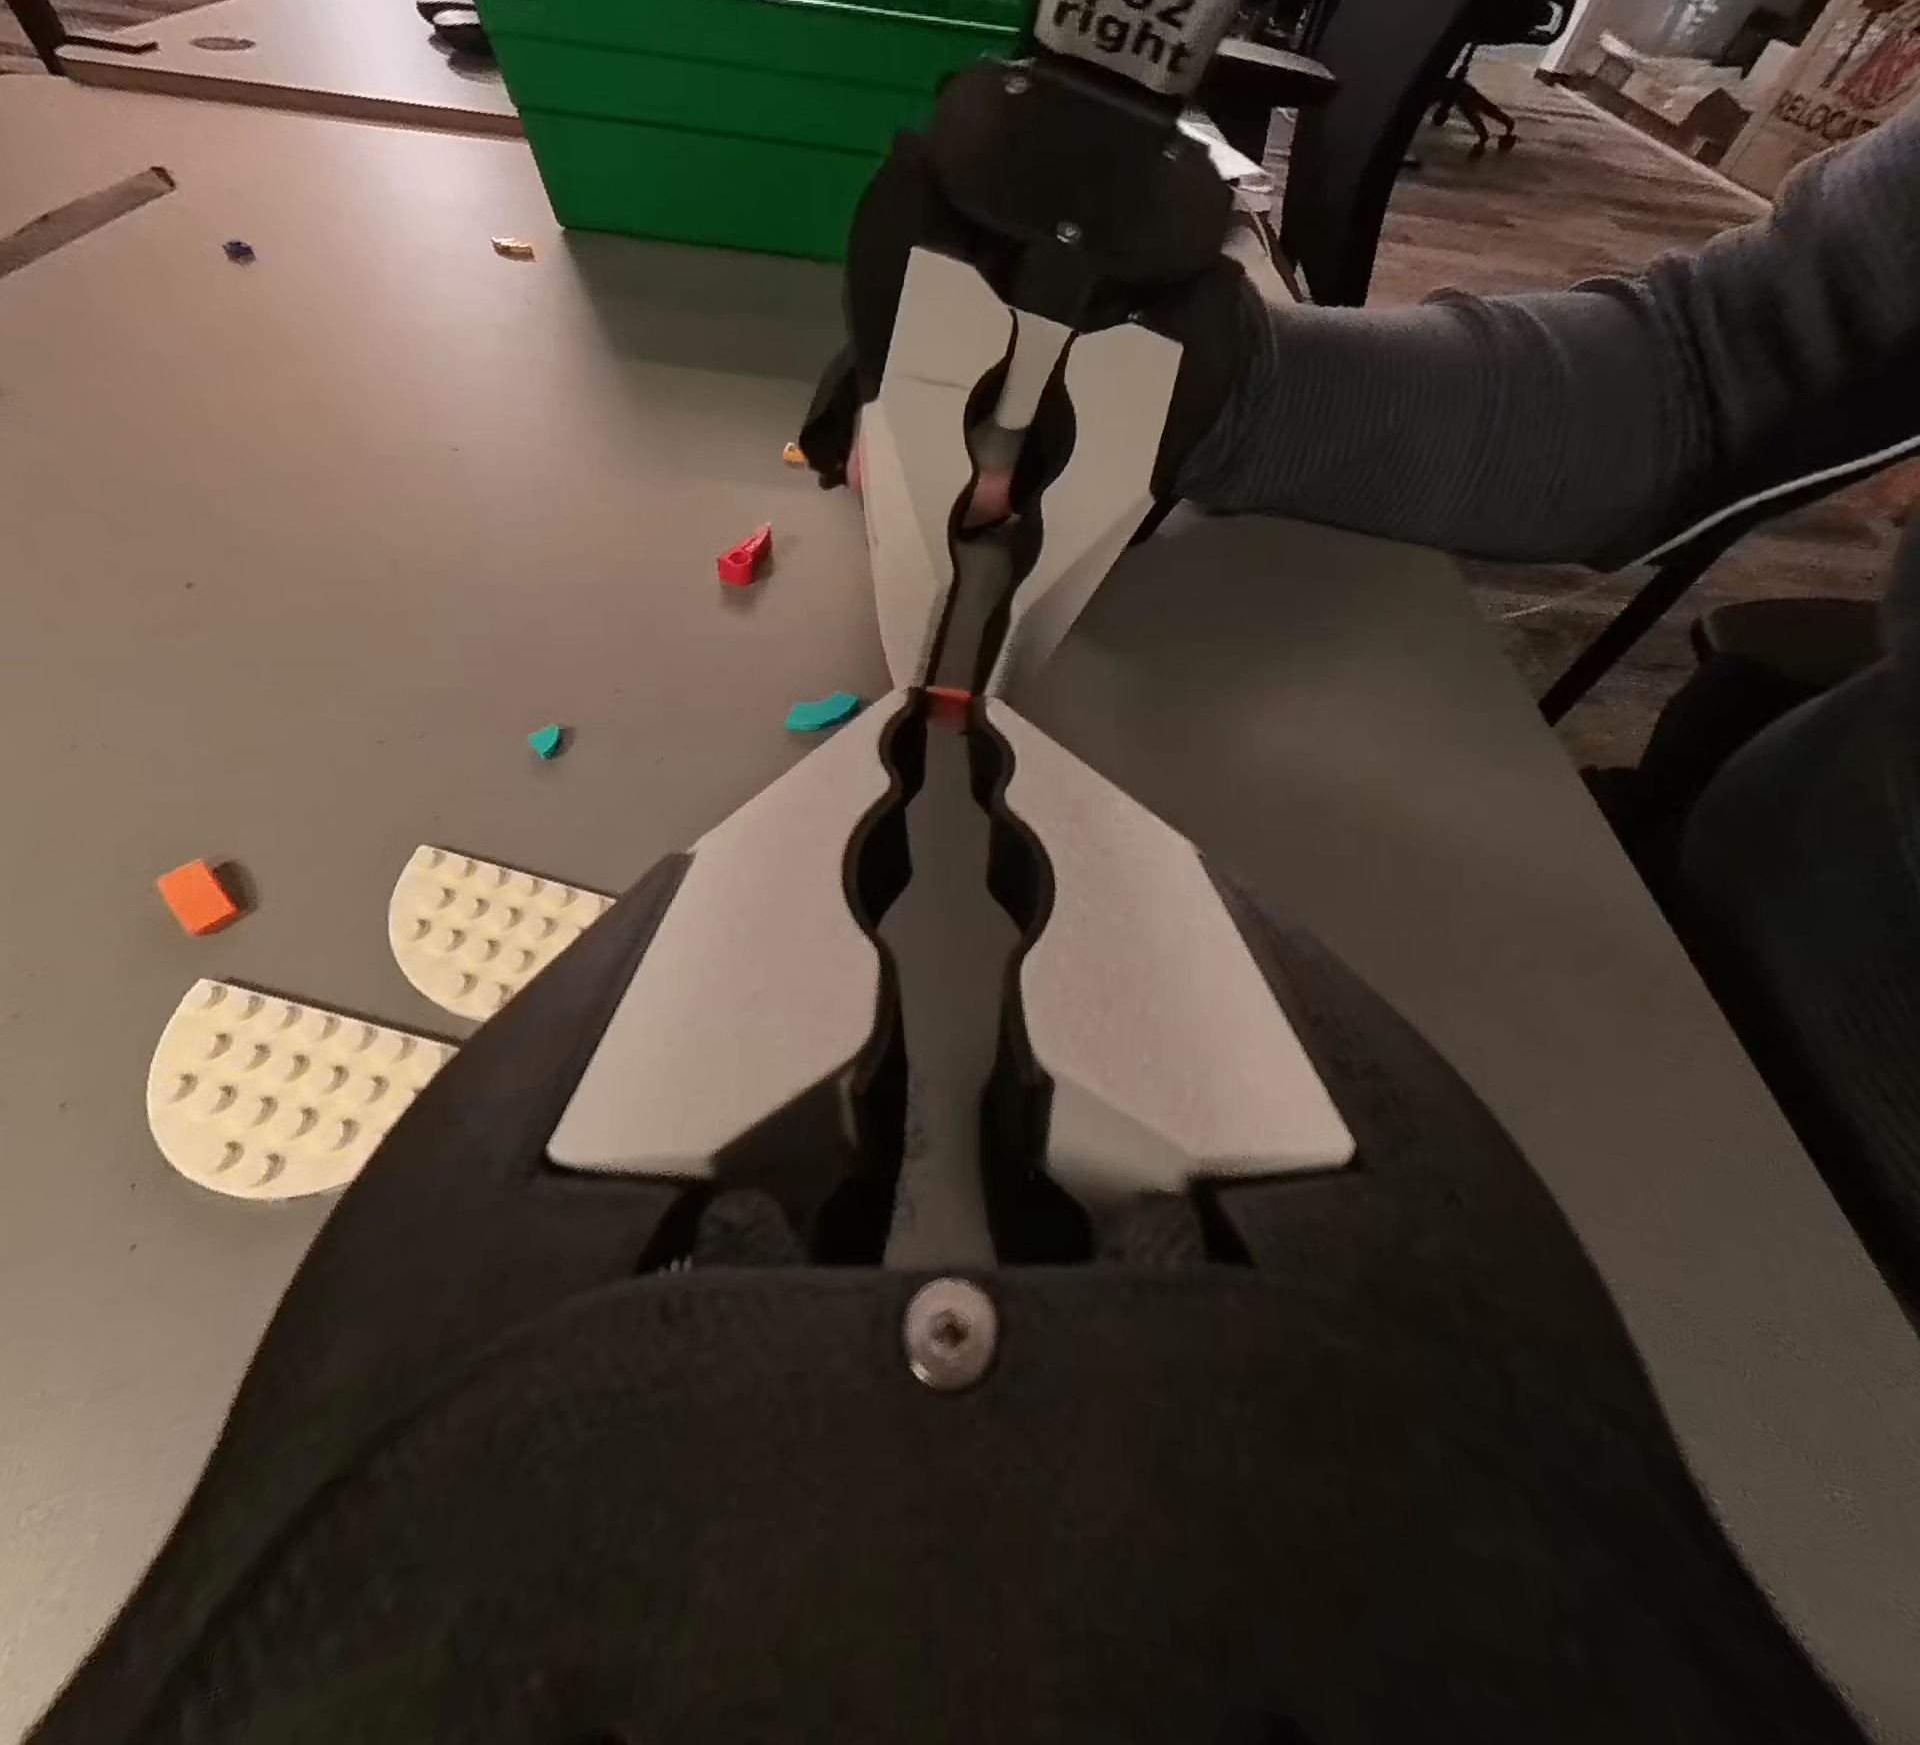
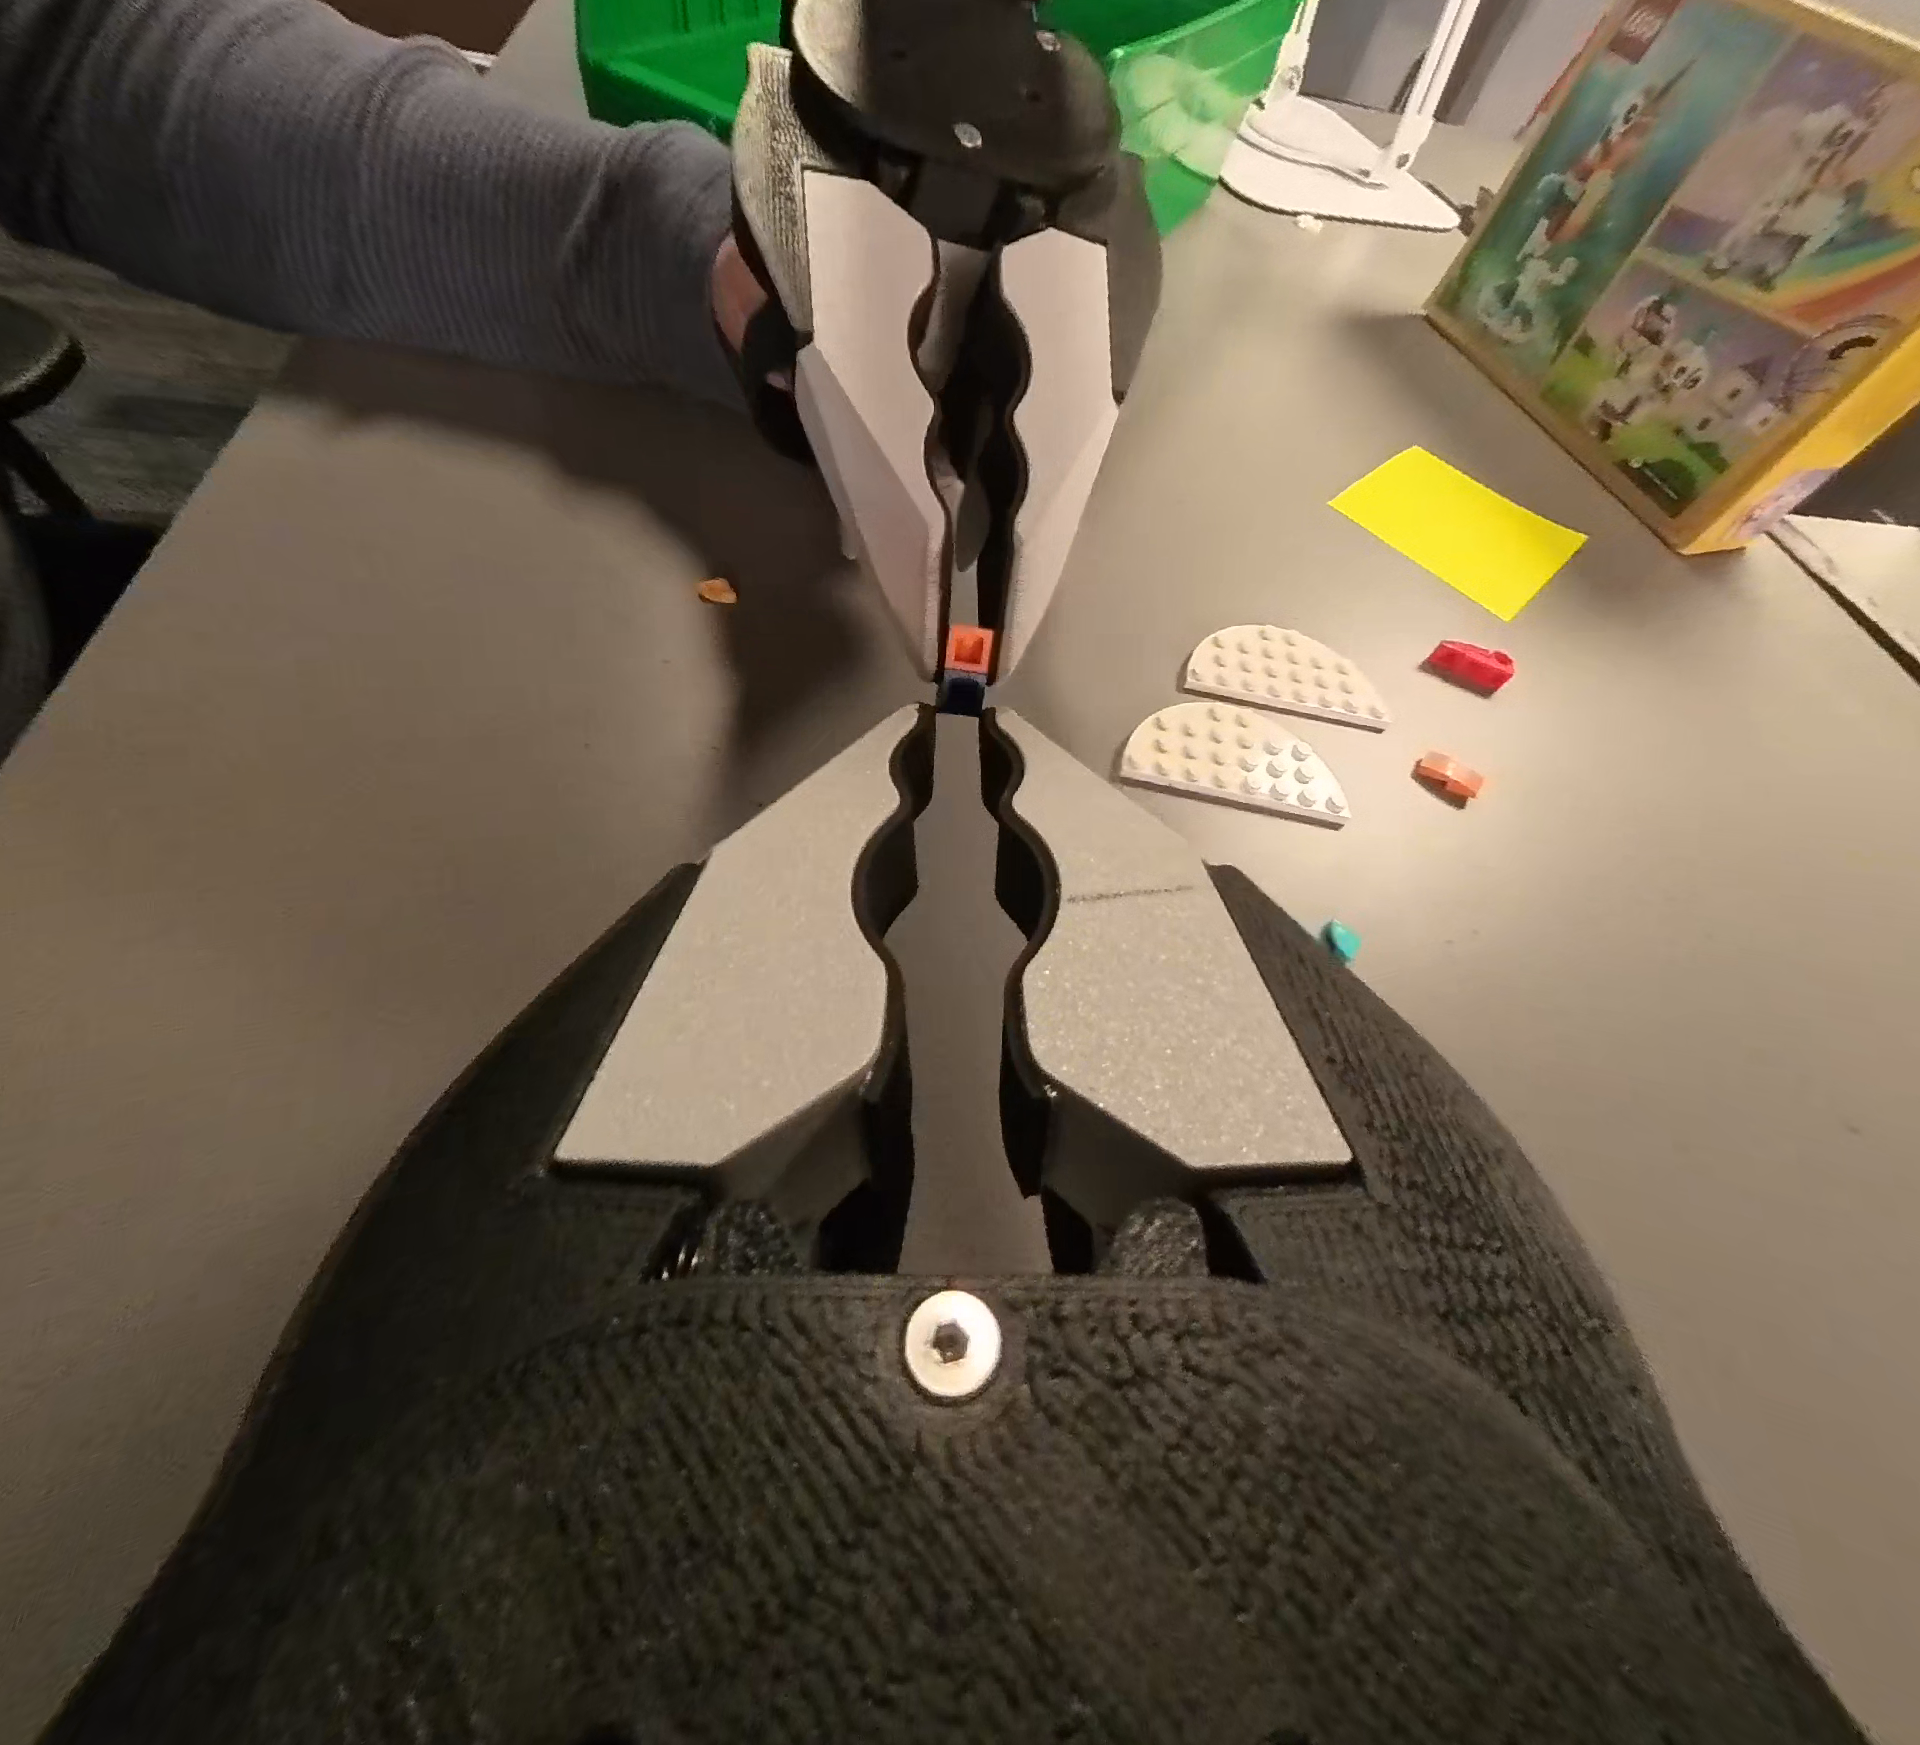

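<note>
Nearest the left wrist lens: left gripper, jaws drawn almost together, pinching an orange brick at the very tips, above the grey table. Meets the right gripper tip to tip.

Across the table from the left:
- White half-round plates, a pair lying side by side, studs up.
- Orange tile, just beyond them.
- Teal bits farther in, one close to the meeting tips.
- Red piece, beyond those.
- Green bin, at the back.
- Grey sleeve, reaching in from the right behind the right gripper.

Through the right wrist lens, again from the left:
- Another sleeve, behind the left gripper.
- Left gripper angled down in the middle, clamped on the orange brick.
- Directly below it, right gripper closed on a blue brick, which touches the orange brick.
- To the right on the table, the two plates, the red piece and the orange tile, all well clear of the tips.
- Yellow sheet, lying flat farther back.
- Picture-covered box, standing at the far right.
</note>
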Motion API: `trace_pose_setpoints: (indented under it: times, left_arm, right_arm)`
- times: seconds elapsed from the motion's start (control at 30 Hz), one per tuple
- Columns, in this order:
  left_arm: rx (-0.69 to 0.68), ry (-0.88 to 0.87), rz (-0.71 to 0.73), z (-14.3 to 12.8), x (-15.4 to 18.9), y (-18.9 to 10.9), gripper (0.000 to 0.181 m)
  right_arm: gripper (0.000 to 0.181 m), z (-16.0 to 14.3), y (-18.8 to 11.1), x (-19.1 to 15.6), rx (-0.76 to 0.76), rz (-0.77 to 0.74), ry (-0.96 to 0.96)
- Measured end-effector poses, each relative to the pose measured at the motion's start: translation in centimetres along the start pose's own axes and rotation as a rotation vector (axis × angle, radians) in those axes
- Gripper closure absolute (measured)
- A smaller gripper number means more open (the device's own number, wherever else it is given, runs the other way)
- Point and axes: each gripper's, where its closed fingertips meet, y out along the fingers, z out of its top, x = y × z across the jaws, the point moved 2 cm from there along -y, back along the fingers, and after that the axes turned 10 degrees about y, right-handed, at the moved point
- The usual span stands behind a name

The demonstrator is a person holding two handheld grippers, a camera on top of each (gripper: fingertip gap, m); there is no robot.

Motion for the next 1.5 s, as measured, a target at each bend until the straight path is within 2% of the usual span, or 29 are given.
trace_pose_setpoints:
  times: [0.4, 0.57, 0.63, 0.67, 0.7, 0.73, 0.87, 0.93, 1.03, 1.1, 1.17, 1.27, 1.33, 1.43, 1.5]
  left_arm:
    - [-0.039, 0.021, -0.034, -0.4, 0.6, 0.2, 0.174]
    - [-0.075, 0.007, -0.049, -0.3, 0.9, 0.3, 0.175]
    - [-0.276, 0.032, 0.063, -3.8, -0.8, -1.0, 0.174]
    - [-0.208, -0.018, 0.043, -3.2, -0.7, -1.5, 0.174]
    - [-0.100, -0.062, 0.030, -1.5, -0.6, -1.7, 0.175]
    - [-0.056, -0.058, 0.043, -0.5, -0.7, -1.6, 0.175]
    - [-0.113, -0.039, 0.113, -1.4, -1.5, 0.0, 0.174]
    - [-0.125, -0.036, 0.156, -1.4, -1.9, 0.1, 0.174]
    - [-0.115, 0.000, 0.274, 0.3, -2.6, -0.8, 0.174]
    - [-0.075, 0.044, 0.443, 2.7, -3.4, -2.9, 0.174]
    - [-0.023, 0.029, 0.619, 5.5, -3.5, -6.1, 0.174]
    - [-0.032, -0.097, 0.849, 7.1, -2.4, -12.6, 0.174]
    - [-0.177, -0.238, 0.994, 5.2, -2.0, -17.4, 0.174]
    - [-0.490, -0.499, 1.190, -0.9, -1.6, -24.1, 0.174]
    - [-0.600, -0.680, 1.173, -4.5, -1.0, -25.7, 0.164]
  right_arm:
    - [0.177, -0.1, -0.1, -0.5, -0.014, 0.068, 0.070]
    - [0.177, 0.0, -1.0, -0.6, 0.011, 0.096, 0.099]
    - [0.177, 0.8, -3.8, 0.8, 0.110, 0.037, 0.136]
    - [0.177, 0.9, -5.2, 1.5, 0.147, 0.009, 0.154]
    - [0.177, 0.5, -6.1, 2.1, 0.154, -0.018, 0.168]
    - [0.177, 0.1, -6.3, 2.5, 0.154, -0.038, 0.178]
    - [0.177, -0.4, -6.0, 4.0, 0.144, -0.161, 0.126]
    - [0.176, -0.2, -6.2, 5.3, 0.165, -0.312, 0.034]
    - [0.176, 0.9, -7.8, 7.2, 0.255, -0.557, -0.071]
    - [0.176, 1.0, -9.2, 8.2, 0.254, -0.715, -0.154]
    - [0.176, 1.2, -10.3, 8.8, 0.268, -0.823, -0.198]
    - [0.176, 1.2, -10.8, 8.9, 0.284, -0.848, -0.196]
    - [0.176, 1.1, -10.6, 9.0, 0.268, -0.845, -0.194]
    - [0.176, 0.8, -9.9, 8.8, 0.229, -0.835, -0.232]
    - [0.177, 0.8, -9.7, 8.6, 0.211, -0.829, -0.257]
